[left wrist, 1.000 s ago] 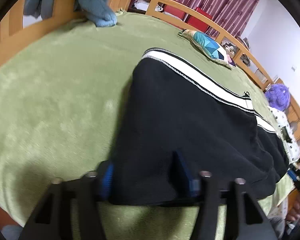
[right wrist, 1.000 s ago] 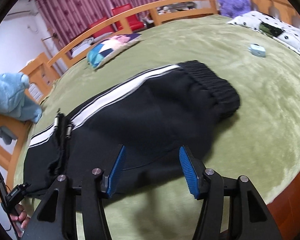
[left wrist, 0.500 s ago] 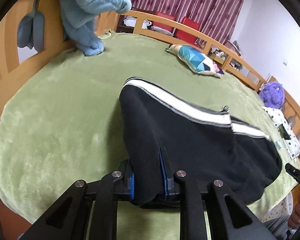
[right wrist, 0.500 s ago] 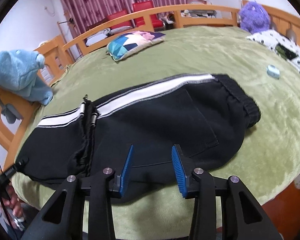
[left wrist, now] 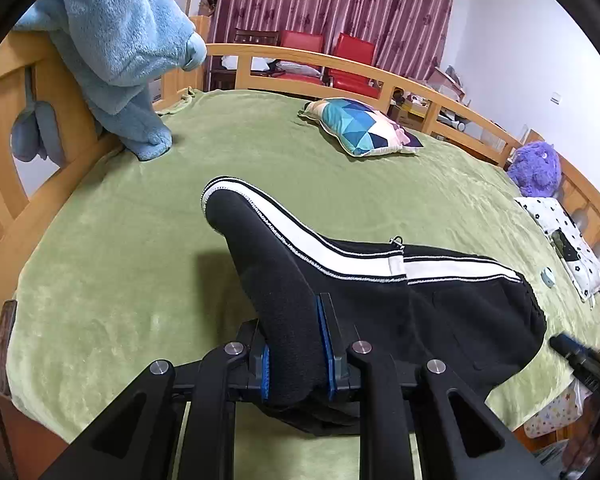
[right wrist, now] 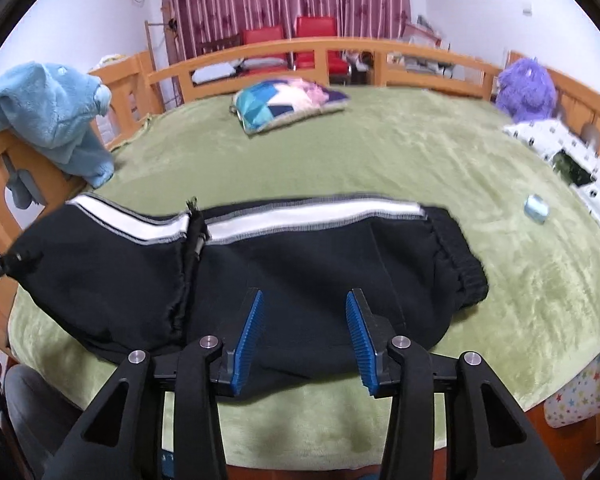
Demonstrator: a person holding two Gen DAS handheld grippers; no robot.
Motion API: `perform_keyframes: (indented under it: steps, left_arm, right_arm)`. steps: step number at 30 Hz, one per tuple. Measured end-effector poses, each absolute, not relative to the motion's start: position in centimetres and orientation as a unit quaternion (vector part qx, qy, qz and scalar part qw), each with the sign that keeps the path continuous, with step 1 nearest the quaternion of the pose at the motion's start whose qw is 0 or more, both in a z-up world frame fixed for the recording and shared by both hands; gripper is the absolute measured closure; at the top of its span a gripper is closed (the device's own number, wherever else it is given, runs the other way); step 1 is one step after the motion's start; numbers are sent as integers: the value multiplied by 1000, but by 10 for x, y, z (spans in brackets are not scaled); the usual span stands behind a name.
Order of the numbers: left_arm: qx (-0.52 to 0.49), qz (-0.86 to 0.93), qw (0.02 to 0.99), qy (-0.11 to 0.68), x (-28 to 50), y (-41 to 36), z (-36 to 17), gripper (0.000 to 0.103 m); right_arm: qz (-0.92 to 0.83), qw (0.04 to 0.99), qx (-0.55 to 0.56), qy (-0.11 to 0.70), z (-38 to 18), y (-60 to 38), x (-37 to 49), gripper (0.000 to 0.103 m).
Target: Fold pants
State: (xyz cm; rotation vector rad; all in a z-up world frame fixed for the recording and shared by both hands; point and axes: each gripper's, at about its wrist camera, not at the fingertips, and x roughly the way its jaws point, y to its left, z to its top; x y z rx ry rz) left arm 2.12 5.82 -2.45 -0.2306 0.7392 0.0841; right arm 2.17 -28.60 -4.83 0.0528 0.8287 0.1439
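Lying beyond both tongs on the green bed [right wrist: 380, 152] are a patterned cushion [right wrist: 284, 100], a purple plush toy [right wrist: 526, 88] and a small blue object [right wrist: 536, 208], none blocking the black pants [right wrist: 300, 264]. Left tongs [left wrist: 298, 354] pinch a raised leg fold tightly. Right tongs [right wrist: 306, 334] are opening, pads straddling the pants' near edge without pressing.

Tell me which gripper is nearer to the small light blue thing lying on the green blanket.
Right. The right gripper hovers over the pants' waist end, toward the blue thing; the left gripper clamps the far leg end.
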Motion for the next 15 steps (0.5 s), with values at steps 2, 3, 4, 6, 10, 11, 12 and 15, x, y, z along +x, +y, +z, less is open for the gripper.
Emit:
perform_keyframes:
  steps: [2,3,4,6,10,11,12,15]
  left_arm:
    - [-118,45,924,360,22,53,-21,85]
    - [-118,47,924,360,23,49,-20,85]
    - [-113,50,925,360,24,43,-18,85]
    - [-104,54,926,359,26,31,-15,85]
    - [-93,54,926,361,30,11,-10,85]
    - [-90,53,927,361,31,6,-9,85]
    - [-88,53,927,361,32,2,-7,85]
    - [-85,49,928,360,32,-9,-5,85]
  right_arm:
    - [82,902,41,422,-62,-293,29,60]
    - [85,899,47,428,-67,-295,32,60]
    - [89,893,51,438,-73,-298,36,60]
    - [90,883,59,456,-82,-302,42,60]
    - [92,868,69,484,-95,-307,47,60]
    - [95,865,71,488,-97,-308,48,60]
    - [97,863,71,491,-98,-307,48,60]
    - [95,863,71,492,-98,-310,48,59]
